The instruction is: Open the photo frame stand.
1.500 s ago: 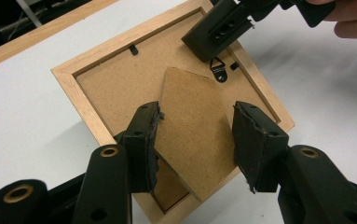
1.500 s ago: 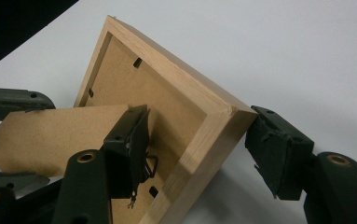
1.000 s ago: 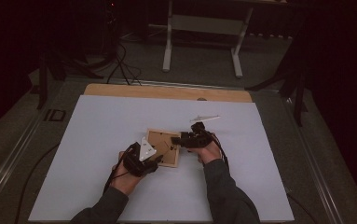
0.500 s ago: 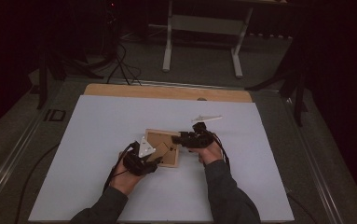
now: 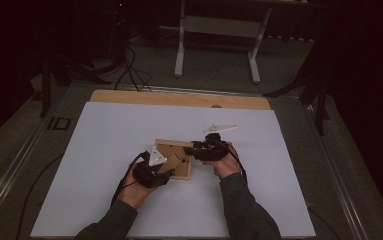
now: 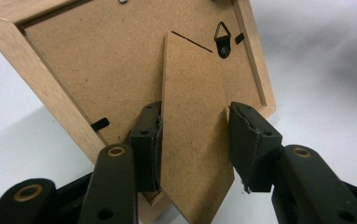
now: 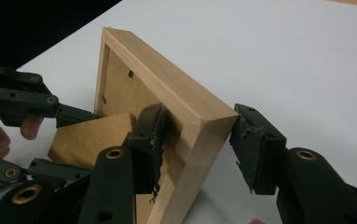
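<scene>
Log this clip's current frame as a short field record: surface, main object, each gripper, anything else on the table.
surface: white table cover
main object: wooden picture frame, back side up
stand: easel stand lifted off the backing board
hanger: small metal hanger near the frame's edge
left gripper: straddles the easel stand, jaws just closing, one pad touching, the other apart
right gripper: straddles the frame's corner, jaws just closing, far pad apart
other: grey three-cornered plate on the right gripper

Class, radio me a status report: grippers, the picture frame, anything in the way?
Left gripper jaws closing around brown cardboard easel stand. Right gripper jaws closing around corner of light wooden picture frame, face down on white table. No obstruction.
</scene>
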Motion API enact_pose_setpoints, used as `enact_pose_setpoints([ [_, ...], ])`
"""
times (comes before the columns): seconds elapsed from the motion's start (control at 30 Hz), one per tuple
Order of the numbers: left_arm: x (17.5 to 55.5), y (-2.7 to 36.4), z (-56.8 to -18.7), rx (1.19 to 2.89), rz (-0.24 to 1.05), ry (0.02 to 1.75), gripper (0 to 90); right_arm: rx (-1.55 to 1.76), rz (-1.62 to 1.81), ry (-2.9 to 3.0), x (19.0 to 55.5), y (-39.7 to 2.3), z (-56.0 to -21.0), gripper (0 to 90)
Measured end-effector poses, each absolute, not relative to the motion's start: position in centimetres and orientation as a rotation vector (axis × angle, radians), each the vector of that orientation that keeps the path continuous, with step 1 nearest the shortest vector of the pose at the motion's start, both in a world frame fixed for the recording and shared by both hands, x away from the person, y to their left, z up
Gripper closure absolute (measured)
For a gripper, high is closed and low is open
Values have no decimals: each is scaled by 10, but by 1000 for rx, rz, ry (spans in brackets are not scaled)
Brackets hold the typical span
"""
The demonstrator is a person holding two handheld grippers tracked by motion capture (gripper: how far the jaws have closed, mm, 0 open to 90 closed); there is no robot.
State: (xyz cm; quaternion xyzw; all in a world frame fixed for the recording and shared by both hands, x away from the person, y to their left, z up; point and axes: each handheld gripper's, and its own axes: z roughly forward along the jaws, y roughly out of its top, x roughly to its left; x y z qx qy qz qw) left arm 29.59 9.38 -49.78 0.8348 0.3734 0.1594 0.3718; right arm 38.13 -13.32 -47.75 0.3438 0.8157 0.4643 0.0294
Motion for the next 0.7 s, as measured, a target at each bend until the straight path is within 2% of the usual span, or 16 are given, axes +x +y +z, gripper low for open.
enact_pose_setpoints([
  [0.3, 297, 95, -498, 2158, 358, 945, 602, 981, 1415, 2504, 374, -132, -472, 556],
  [0.7, 299, 92, -495, 2182, 415, 927, 614, 924, 1358, 2471, 367, -130, -467, 570],
])
